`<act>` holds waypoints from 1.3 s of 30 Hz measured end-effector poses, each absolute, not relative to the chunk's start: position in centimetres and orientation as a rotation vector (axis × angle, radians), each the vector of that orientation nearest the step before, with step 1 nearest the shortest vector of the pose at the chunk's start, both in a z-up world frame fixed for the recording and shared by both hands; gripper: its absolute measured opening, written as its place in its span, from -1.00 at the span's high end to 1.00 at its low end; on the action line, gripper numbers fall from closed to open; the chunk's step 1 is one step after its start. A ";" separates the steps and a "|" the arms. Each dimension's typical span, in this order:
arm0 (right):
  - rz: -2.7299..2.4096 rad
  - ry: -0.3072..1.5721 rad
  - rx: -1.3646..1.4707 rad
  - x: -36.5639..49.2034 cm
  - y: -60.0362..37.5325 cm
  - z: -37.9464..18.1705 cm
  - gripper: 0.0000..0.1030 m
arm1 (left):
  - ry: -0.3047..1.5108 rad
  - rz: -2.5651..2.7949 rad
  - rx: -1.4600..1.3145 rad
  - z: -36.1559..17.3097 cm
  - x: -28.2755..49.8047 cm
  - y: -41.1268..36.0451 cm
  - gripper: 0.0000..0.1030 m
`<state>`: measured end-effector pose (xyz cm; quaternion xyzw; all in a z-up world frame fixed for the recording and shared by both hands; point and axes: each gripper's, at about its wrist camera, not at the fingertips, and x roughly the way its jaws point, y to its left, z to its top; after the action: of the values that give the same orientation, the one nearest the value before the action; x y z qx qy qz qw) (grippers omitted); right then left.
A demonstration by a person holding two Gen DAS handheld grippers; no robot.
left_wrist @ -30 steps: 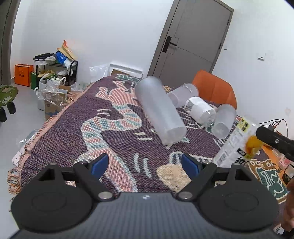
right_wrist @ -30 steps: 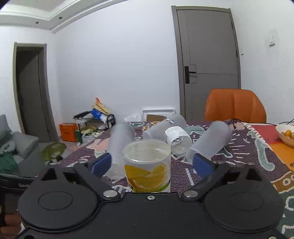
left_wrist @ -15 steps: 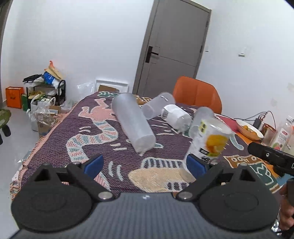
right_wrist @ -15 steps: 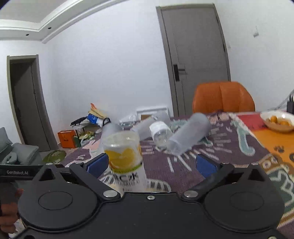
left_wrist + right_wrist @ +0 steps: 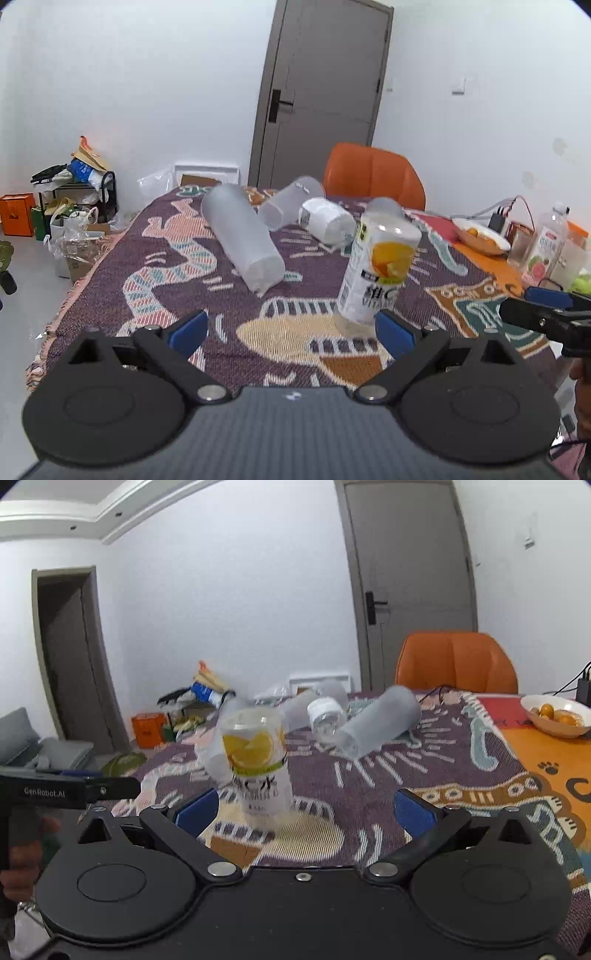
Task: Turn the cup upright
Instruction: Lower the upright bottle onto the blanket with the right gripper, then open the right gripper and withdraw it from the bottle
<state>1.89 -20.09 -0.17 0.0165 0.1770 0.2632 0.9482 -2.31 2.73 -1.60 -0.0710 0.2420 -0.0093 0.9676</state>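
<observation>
Standing on the woven patterned tablecloth (image 5: 155, 280), the lemon-printed cup (image 5: 380, 269) is seen slightly tilted, with the clear open end apparently resting on the cloth, near the front edge of the table. From left to right in the left wrist view, a long frosted tumbler (image 5: 242, 236), a second clear cup (image 5: 290, 205) and a white-labelled cup (image 5: 327, 221) are laid on their sides behind it, well apart from both tools. The left gripper (image 5: 290, 332) is held wide apart and empty; the right gripper (image 5: 306, 812) is likewise spread wide with nothing between its jaws, the cup being just beyond them. The cup is judged to be light, thin-walled plastic, easily crushed and somewhat slippery, so a gentle grasp across the mid-body label is advised rather than at the rim. The soft, uneven weave may let the base rock when it is set down. An orange chair (image 5: 373, 177), a grey door (image 5: 321, 92) and a fruit bowl (image 5: 557, 716) are located beyond the table.
</observation>
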 end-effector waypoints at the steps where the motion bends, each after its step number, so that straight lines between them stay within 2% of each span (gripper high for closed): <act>1: 0.537 0.370 0.031 1.9 -20.2 -0.2 -1.00 | 0.499 -0.016 -0.136 -1.6 -2.5 2.7 -0.87; 16: 0.542 0.436 0.018 1.1 -20.9 -1.1 -1.00 | 0.530 -0.041 -0.086 -2.4 -3.6 2.6 -0.88; 39: 0.538 0.417 0.003 0.7 -20.6 -1.0 -1.00 | 0.527 -0.021 -0.093 -2.0 -4.0 3.3 -0.88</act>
<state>0.65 -20.62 -1.05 0.0013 0.2047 0.2641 0.9425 -4.04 3.28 -1.97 -0.0461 0.2604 -0.0106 0.9643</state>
